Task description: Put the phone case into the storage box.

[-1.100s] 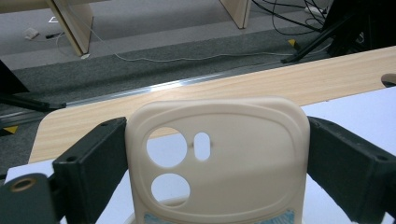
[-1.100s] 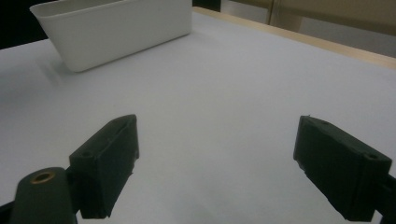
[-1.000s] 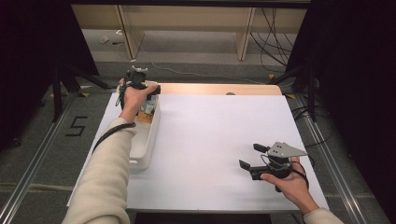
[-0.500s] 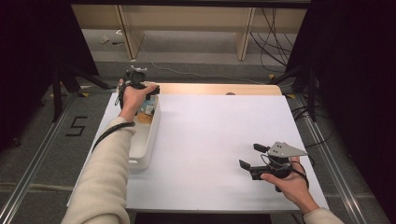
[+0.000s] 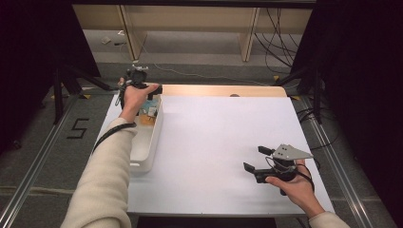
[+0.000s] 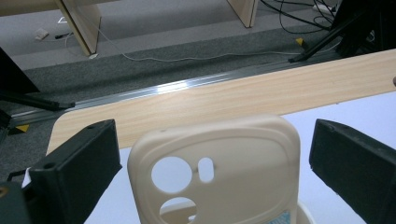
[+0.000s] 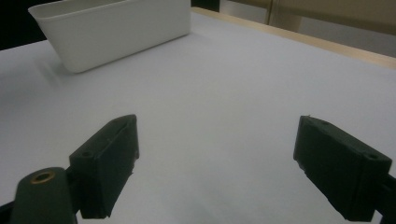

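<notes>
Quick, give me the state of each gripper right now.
Left gripper: open, fingers either side of a beige phone case, not clamped on it.
Right gripper: open, holding nothing, over the white table.

The left arm [image 5: 102,183], in a cream sleeve, stretched from the near left edge toward the far left. Its hand [image 5: 134,97] gripped the left gripper [image 6: 212,168], whose jaws stood wide apart. The right hand [image 5: 294,187] rested at the near right, holding the right gripper [image 5: 259,159] with its jaws spread open and pointing left.
</notes>
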`<state>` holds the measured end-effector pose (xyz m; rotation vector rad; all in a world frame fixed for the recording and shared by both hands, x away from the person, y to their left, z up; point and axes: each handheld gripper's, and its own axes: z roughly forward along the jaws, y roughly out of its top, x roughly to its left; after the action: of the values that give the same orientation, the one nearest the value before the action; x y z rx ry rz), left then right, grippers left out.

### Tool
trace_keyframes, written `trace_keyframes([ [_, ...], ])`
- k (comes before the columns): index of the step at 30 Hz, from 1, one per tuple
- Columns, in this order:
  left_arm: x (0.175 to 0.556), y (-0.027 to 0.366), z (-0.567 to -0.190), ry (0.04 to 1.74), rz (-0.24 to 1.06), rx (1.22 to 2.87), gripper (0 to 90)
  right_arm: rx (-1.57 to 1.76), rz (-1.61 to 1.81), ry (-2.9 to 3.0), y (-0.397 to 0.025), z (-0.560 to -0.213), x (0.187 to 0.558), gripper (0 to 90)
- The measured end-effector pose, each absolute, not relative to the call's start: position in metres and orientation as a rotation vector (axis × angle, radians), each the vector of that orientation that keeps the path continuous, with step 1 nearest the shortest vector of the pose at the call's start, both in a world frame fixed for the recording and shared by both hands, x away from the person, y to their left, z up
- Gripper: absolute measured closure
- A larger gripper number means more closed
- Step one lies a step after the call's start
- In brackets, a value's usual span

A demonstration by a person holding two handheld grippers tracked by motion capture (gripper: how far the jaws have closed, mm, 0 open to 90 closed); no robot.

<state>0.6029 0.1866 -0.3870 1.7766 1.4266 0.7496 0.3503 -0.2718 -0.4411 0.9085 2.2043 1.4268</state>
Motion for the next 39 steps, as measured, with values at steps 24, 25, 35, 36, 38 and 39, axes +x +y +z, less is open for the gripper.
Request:
trace_keyframes([
  [24, 0.578, 0.193, -0.364, 1.345, 0.714, 1.759, 0.0, 0.922, 1.42, 2.194, -0.272, -0.441, 0.351, 14.8],
  [25, 0.577, 0.194, -0.363, 1.346, 0.714, 1.754, 0.0, 0.922, 1.419, 2.194, -0.272, -0.441, 0.35, 14.8],
  [35, 0.566, 0.193, -0.36, 1.314, 0.688, 1.75, 0.0, 0.927, 1.418, 2.191, -0.273, -0.441, 0.35, 14.7],
  [36, 0.564, 0.192, -0.36, 1.31, 0.682, 1.753, 0.0, 0.928, 1.419, 2.191, -0.273, -0.441, 0.351, 14.7],
  [38, 0.562, 0.192, -0.36, 1.304, 0.682, 1.754, 0.0, 0.929, 1.418, 2.191, -0.273, -0.441, 0.351, 14.7],
  [39, 0.56, 0.192, -0.36, 1.3, 0.683, 1.757, 0.0, 0.929, 1.419, 2.191, -0.273, -0.441, 0.351, 14.7],
])
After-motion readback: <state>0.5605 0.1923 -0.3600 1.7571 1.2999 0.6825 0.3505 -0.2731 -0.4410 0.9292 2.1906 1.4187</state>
